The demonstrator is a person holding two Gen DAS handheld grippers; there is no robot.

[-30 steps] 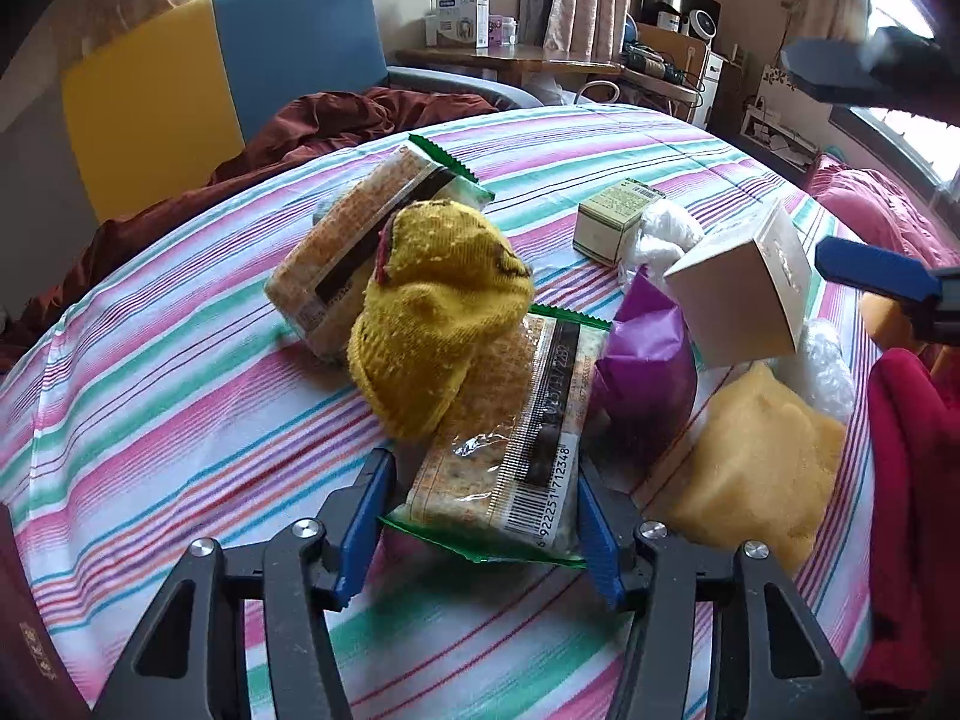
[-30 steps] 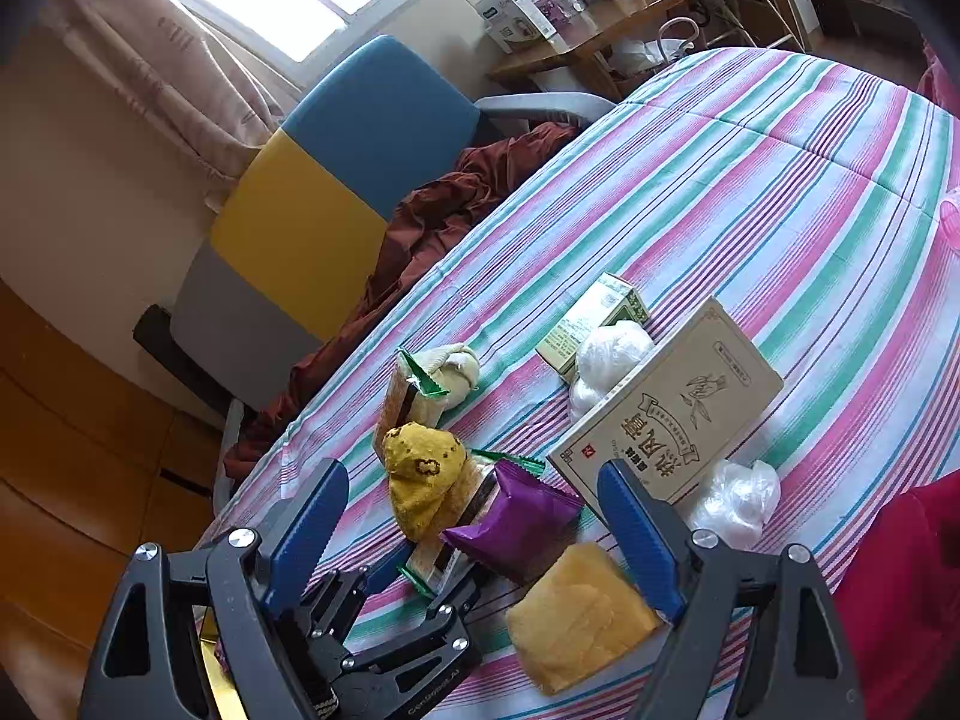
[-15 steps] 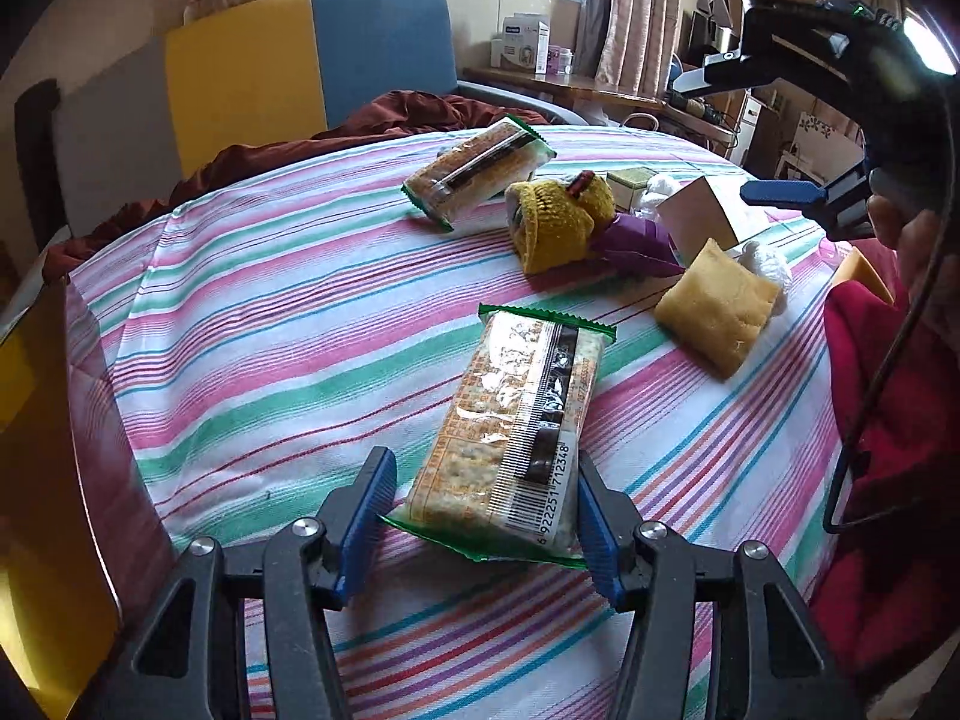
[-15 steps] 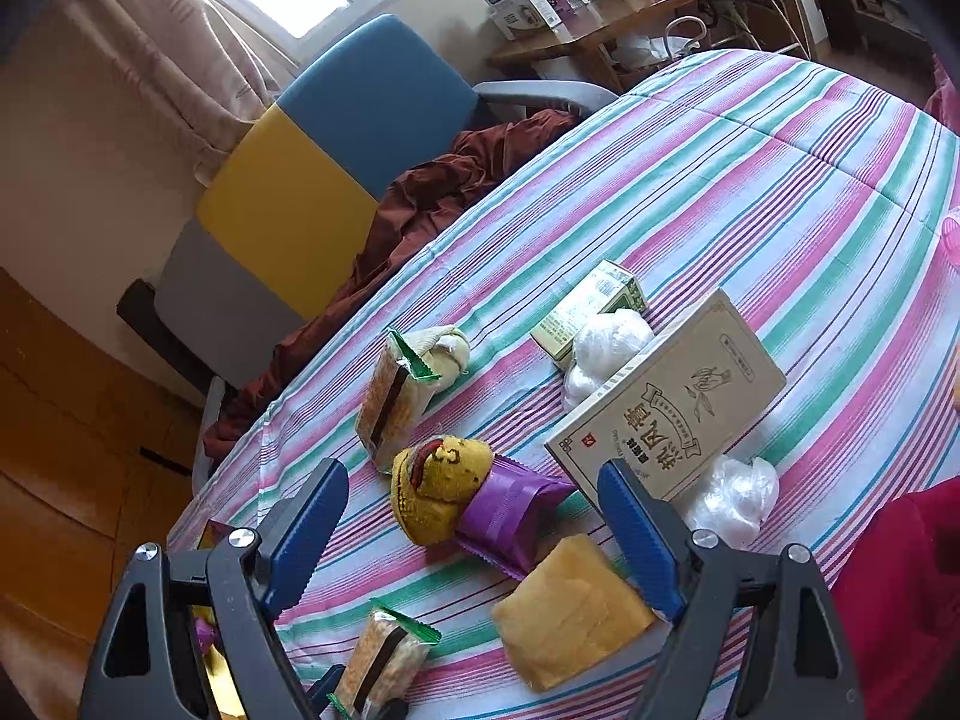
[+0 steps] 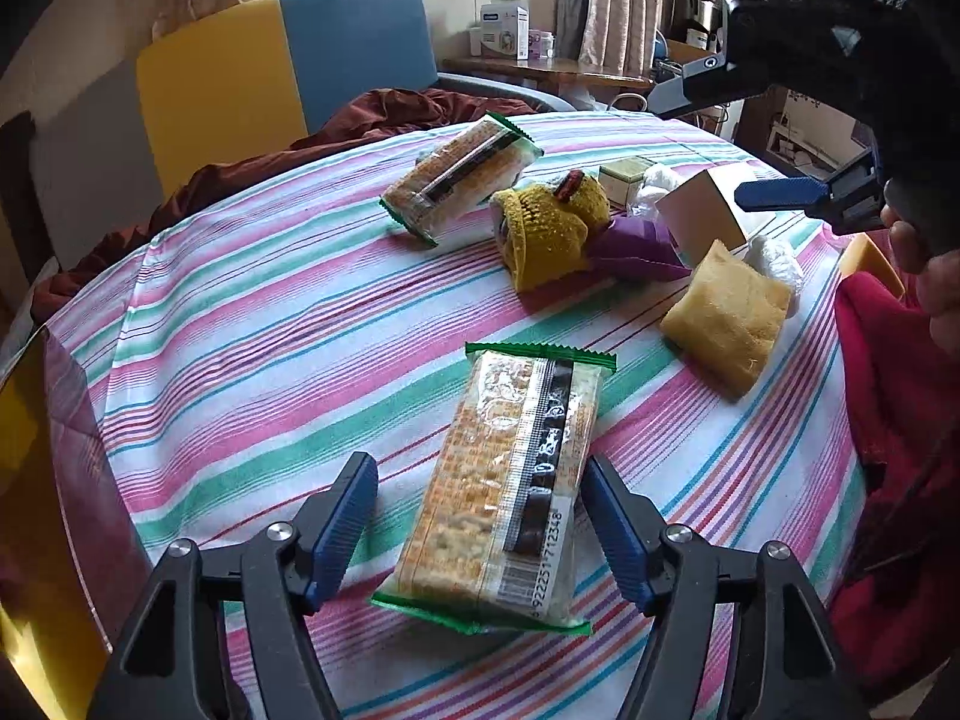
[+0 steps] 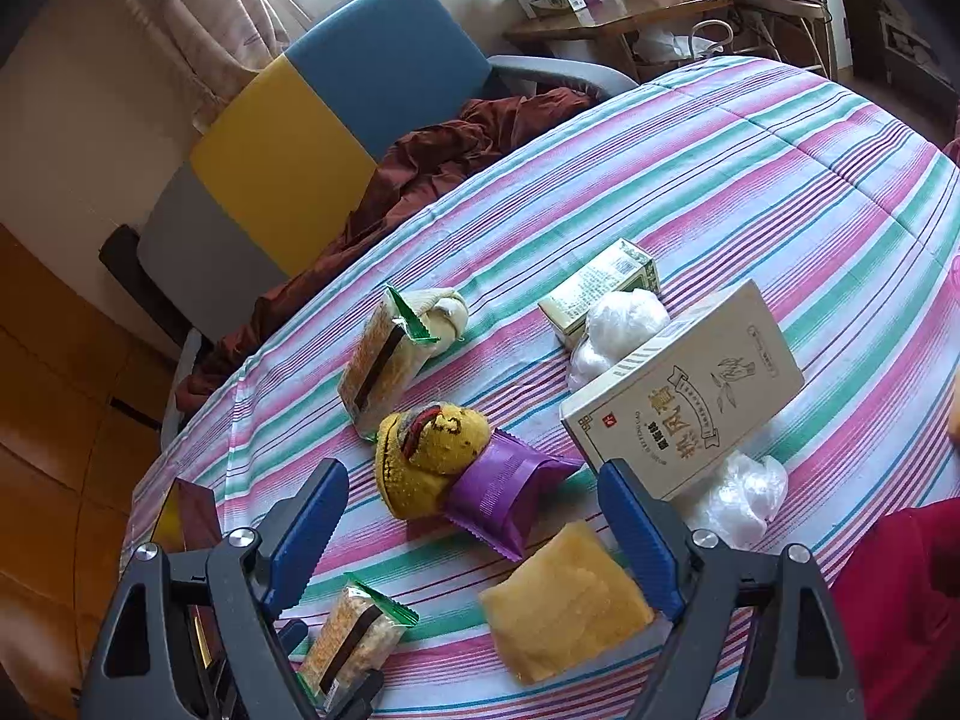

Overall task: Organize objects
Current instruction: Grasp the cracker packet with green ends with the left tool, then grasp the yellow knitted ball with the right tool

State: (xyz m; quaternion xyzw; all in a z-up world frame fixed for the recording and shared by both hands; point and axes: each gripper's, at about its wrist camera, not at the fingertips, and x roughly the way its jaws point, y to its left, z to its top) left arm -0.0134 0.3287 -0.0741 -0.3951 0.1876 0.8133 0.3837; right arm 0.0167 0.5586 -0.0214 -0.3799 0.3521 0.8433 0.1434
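At far left, yellow-and-blue chair (image 5: 282, 78) behind striped tablecloth (image 5: 252, 324), maroon cloth (image 5: 390, 114) draped at edge. Near centre, cracker pack (image 5: 510, 480) flat between left gripper (image 5: 480, 516), jaws opening, pads clear of it. Farther right: yellow knit toy (image 5: 546, 228), purple packet (image 5: 636, 243), white box (image 5: 702, 216). Right gripper (image 6: 474, 534) spread wide, empty.

Our left tongs (image 5: 480, 516) and right tongs (image 6: 474, 525) share black frames, blue ribbed pads, silver screws; red sleeve (image 5: 888, 420) beside them.
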